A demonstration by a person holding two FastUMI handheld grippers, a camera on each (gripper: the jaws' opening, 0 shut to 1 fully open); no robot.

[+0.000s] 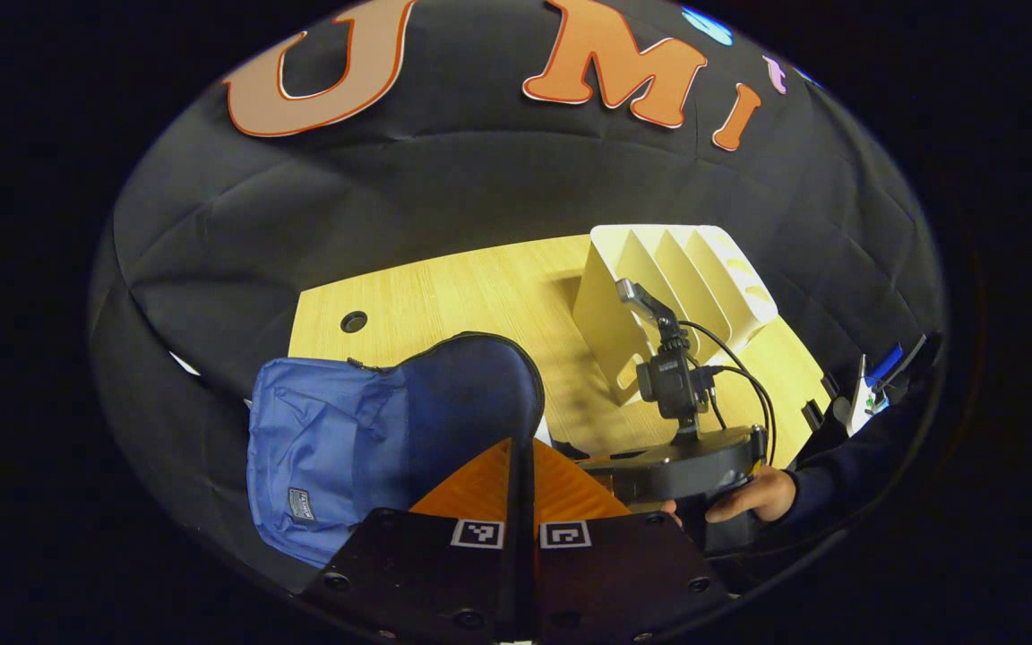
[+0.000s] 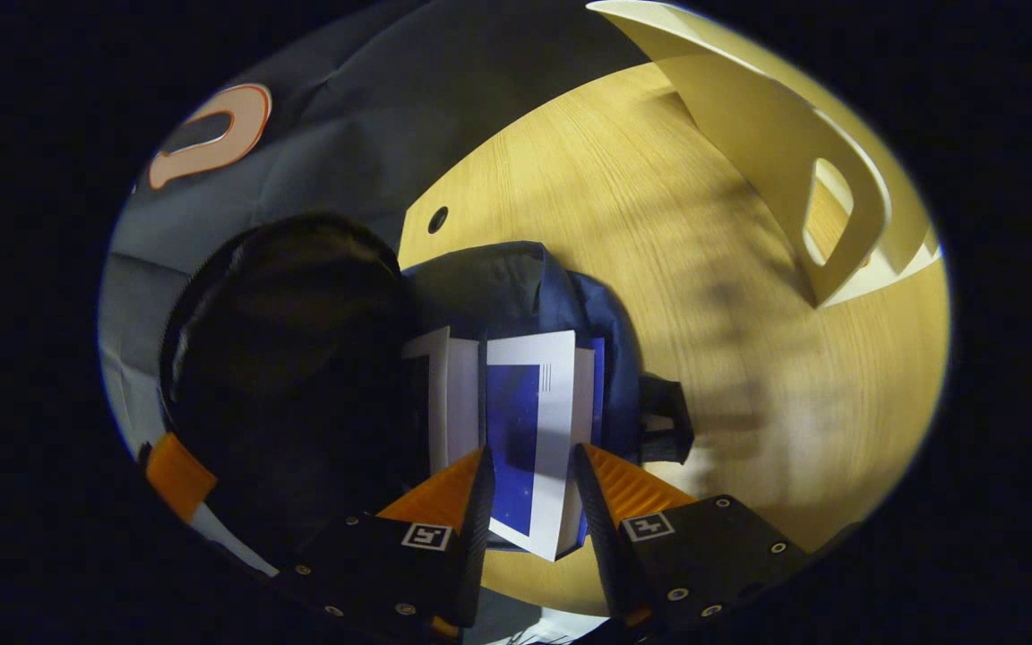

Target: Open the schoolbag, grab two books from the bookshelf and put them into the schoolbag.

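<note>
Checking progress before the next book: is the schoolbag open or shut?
Open: the schoolbag gapes at the top, and two books stand in its mouth.

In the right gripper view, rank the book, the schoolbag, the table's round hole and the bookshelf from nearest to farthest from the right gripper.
1. Book: between the right gripper's fingers.
2. Schoolbag: just beyond, around the book.
3. Round hole: past the bag, upper left, on the table.
4. Bookshelf: upper right. Its order against the hole is too close to call.
</note>
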